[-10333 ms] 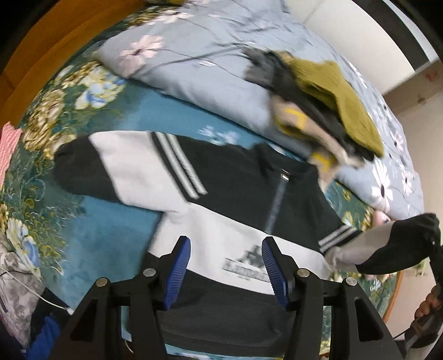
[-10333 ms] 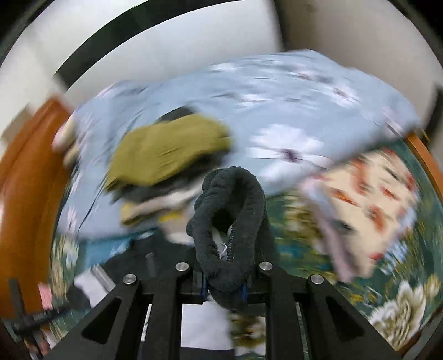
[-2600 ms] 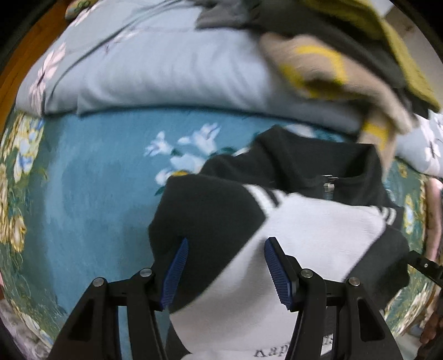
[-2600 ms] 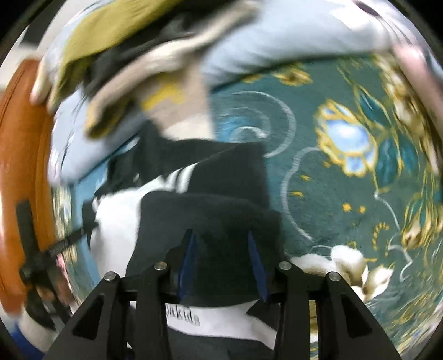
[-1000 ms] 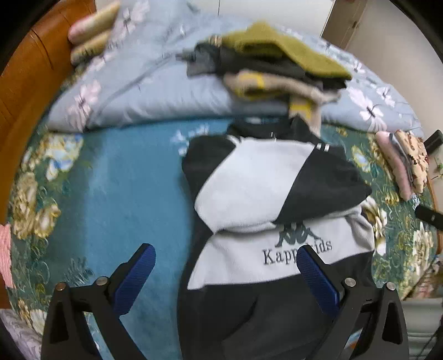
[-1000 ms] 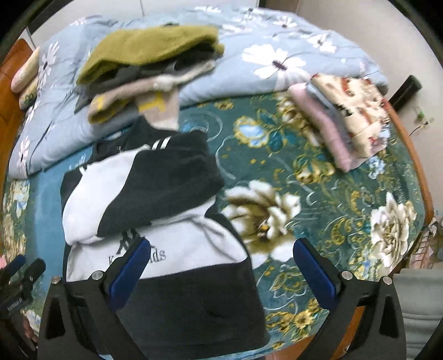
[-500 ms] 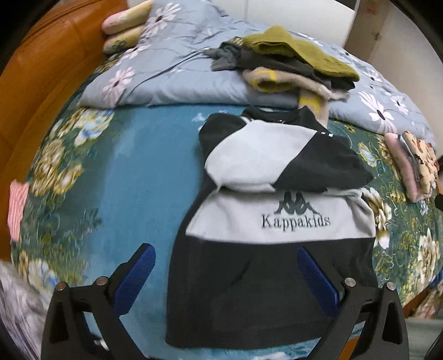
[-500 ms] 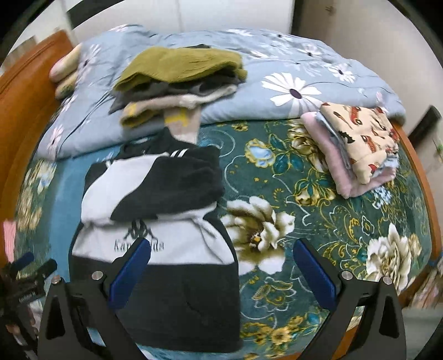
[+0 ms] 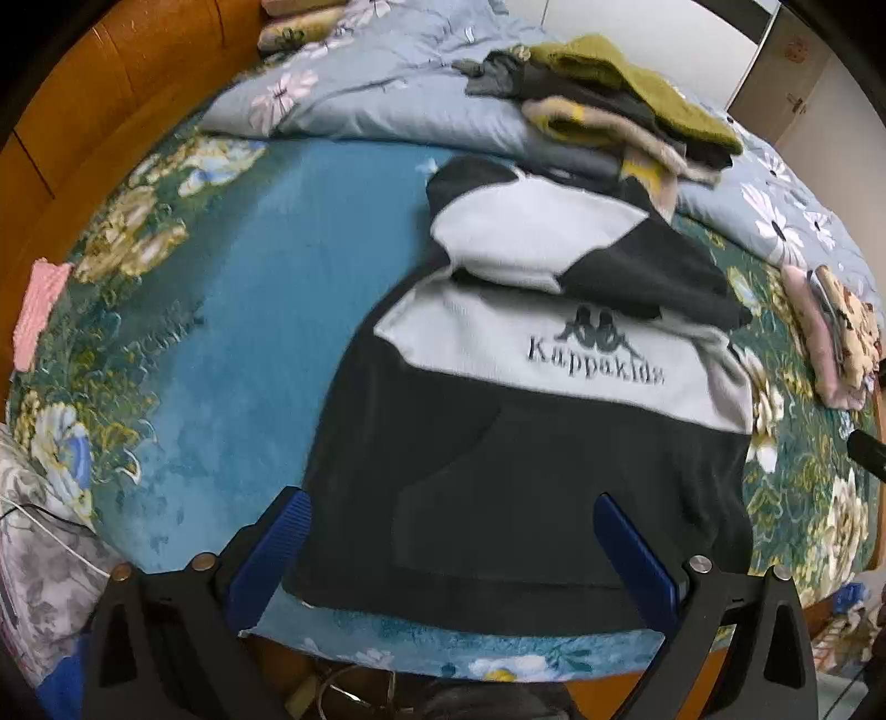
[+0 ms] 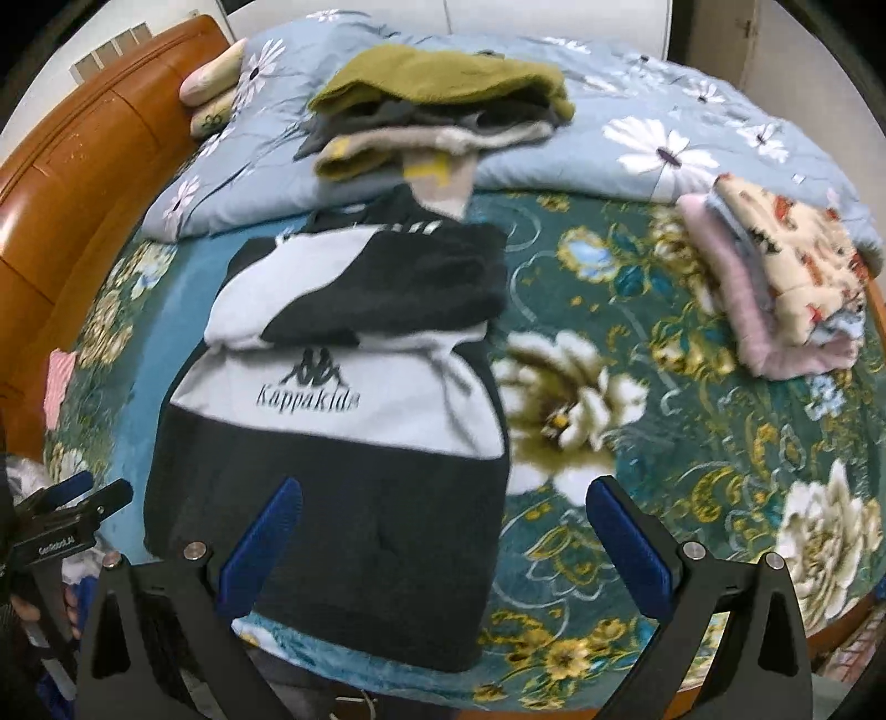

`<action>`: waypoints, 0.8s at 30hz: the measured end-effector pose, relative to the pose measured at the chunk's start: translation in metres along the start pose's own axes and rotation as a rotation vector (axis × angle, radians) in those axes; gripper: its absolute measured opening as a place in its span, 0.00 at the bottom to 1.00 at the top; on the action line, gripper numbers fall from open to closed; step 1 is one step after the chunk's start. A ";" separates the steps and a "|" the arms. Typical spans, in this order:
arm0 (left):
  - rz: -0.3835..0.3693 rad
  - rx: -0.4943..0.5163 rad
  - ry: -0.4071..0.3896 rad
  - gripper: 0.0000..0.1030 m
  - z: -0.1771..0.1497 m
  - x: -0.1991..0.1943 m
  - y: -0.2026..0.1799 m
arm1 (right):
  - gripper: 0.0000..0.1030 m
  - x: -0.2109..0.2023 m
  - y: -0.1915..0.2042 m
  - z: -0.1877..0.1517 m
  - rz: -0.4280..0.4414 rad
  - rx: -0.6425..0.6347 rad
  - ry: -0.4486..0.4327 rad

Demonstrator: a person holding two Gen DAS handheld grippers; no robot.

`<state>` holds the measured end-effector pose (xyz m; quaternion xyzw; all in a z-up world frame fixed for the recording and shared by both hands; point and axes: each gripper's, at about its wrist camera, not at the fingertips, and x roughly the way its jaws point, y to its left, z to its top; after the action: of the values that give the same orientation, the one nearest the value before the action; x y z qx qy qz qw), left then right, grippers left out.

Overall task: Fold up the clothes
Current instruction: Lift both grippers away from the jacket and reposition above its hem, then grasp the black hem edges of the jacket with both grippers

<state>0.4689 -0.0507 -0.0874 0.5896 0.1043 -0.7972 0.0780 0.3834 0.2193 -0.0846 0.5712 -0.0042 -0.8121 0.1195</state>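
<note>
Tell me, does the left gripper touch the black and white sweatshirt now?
Cannot tell. In the left wrist view the open left gripper frames the sweatshirt hem; no gap or contact shows.

1. A teal floral blanket [image 9: 232, 310] covers the bed.
2. A light blue flowered quilt [image 10: 653, 138] lies bunched along the far side of the blanket.
3. A curved orange-brown wooden headboard [image 10: 72, 166] borders the bed on the left.
4. Two rolled pillows [image 10: 213, 91], pale and floral, sit stacked between the headboard and the quilt.
5. A pink cloth [image 9: 36, 310] rests at the blanket's left edge, near the headboard.
6. A white wall [image 10: 554, 22] rises behind the quilt.
</note>
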 end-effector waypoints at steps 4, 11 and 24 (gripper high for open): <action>0.047 0.028 0.031 1.00 -0.006 0.017 0.008 | 1.00 0.021 -0.002 -0.017 0.007 0.010 0.048; 0.106 0.010 0.067 1.00 -0.016 0.040 0.042 | 1.00 0.047 -0.016 -0.048 -0.005 0.039 0.132; -0.070 -0.065 0.169 0.73 -0.027 0.093 0.096 | 0.59 0.095 -0.057 -0.090 0.087 0.220 0.250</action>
<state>0.4907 -0.1367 -0.1909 0.6480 0.1569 -0.7429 0.0604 0.4260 0.2676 -0.2121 0.6768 -0.1030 -0.7232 0.0908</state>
